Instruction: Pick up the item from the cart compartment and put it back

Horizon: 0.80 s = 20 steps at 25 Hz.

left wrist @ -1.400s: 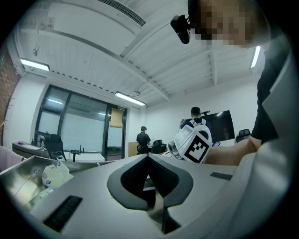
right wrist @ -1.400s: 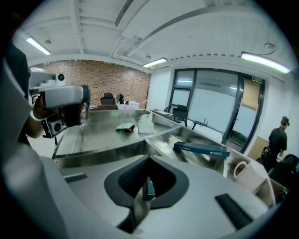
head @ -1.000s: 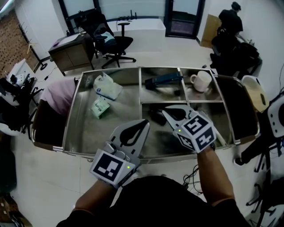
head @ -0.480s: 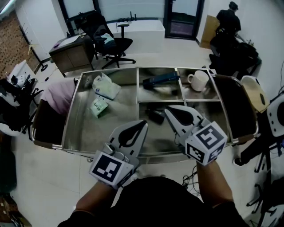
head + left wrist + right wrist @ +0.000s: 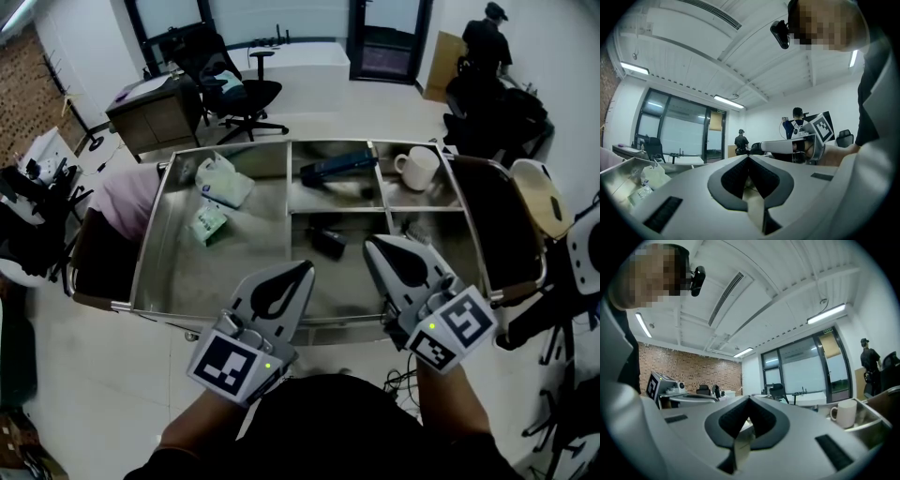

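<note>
A steel cart (image 5: 150,246) with several compartments stands before me. A small black item (image 5: 328,244) lies in the near middle compartment. My right gripper (image 5: 371,243) hangs shut and empty over that compartment's near right part, a little right of the item. Its own view shows closed jaws (image 5: 749,398) with nothing between them. My left gripper (image 5: 306,268) is shut and empty above the cart's near rim, tilted up, and its jaws (image 5: 748,157) meet in its own view.
A dark blue object (image 5: 339,167) lies in the far middle compartment and a white mug (image 5: 419,168) in the far right one. A plastic bag (image 5: 225,183) and a green packet (image 5: 211,223) sit in the large left compartment. Office chairs, a desk and a person stand beyond.
My right gripper has drawn back toward me and to the right, away from the black item. The left gripper has hardly moved.
</note>
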Tool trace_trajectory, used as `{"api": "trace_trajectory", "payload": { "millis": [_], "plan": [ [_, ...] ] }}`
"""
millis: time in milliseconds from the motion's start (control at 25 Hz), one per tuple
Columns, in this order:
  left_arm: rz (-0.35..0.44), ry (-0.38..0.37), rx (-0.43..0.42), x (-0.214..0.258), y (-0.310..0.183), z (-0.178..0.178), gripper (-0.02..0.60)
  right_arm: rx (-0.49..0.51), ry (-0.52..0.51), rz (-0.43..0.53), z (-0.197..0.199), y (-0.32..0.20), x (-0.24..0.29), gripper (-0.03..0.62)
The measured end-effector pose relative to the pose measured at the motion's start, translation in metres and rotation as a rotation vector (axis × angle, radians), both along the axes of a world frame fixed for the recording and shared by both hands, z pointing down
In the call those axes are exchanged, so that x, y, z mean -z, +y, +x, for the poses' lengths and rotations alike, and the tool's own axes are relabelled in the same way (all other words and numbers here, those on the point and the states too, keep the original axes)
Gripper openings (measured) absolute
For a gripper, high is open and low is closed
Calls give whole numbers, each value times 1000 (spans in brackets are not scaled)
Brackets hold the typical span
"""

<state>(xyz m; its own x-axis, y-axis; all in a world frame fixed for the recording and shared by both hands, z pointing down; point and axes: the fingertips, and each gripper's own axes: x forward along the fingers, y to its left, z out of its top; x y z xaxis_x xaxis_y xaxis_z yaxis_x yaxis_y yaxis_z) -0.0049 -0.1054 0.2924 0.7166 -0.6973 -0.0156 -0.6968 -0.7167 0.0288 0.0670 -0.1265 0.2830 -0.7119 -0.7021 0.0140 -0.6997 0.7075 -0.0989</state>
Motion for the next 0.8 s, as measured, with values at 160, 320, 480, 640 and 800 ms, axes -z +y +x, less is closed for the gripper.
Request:
{"api": "trace_trajectory", "payload": {
  "millis": [160, 320, 480, 640, 800],
  "plan": [
    [4, 3, -8, 1, 8, 4, 0, -11, -27, 4, 8, 12, 1, 12],
    [-12, -4, -25, -7, 17, 7, 0, -22, -33, 2, 14, 24, -7, 12],
    [-34, -9, -37, -17, 26, 9, 0, -43, -23, -19, 21, 33, -20, 12],
    [-53, -15, -42, -23, 31, 11, 0, -60, -9, -49, 25, 39, -35, 12],
    [-53, -19, -48, -25, 33, 13, 0, -62, -2, -69, 25, 44, -44, 12]
  ]
}}
